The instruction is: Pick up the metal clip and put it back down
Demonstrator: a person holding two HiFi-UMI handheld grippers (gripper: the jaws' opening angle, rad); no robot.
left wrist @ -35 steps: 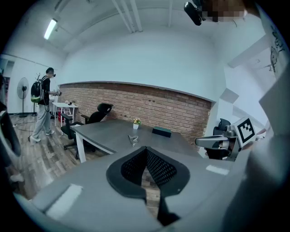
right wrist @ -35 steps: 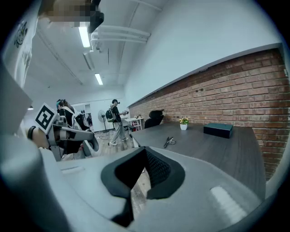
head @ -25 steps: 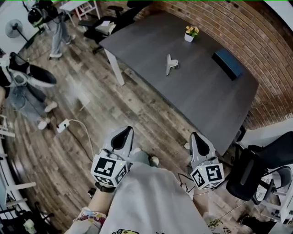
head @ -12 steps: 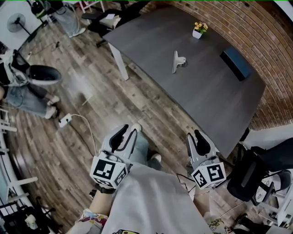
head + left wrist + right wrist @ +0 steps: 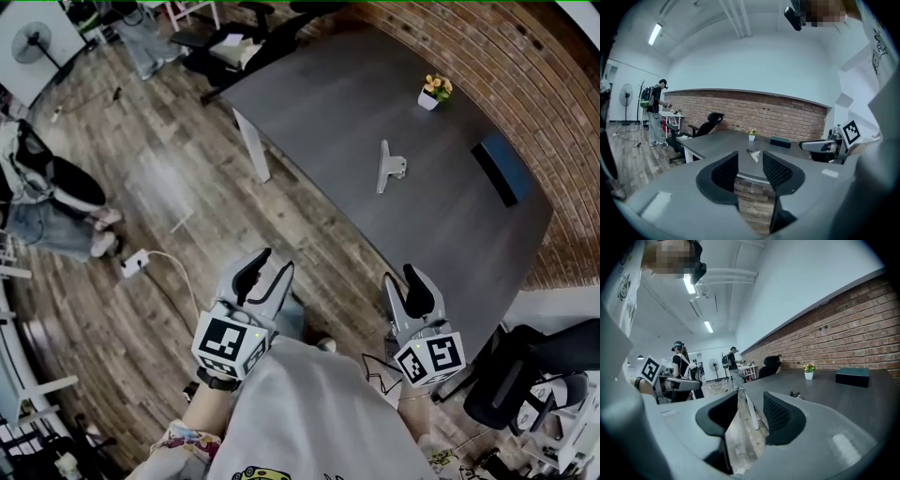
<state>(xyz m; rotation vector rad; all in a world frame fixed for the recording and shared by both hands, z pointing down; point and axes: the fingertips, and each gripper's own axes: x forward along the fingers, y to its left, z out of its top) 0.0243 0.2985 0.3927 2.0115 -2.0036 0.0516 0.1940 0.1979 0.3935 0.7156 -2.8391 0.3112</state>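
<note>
Two grippers, your left gripper [image 5: 272, 265] and right gripper [image 5: 403, 281], hang over open wood floor [image 5: 178, 187] short of the dark grey rectangular table [image 5: 328, 103] edge. Their jaws have just been opening and hold nothing. One silver metal clip [image 5: 390, 167] lies on the tabletop, well apart, at 12 o'clock from your right gripper.

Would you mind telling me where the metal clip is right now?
In the head view, the metal clip lies on the dark table, right of centre, below the potted flower and left of the dark box, apart from both.
</note>
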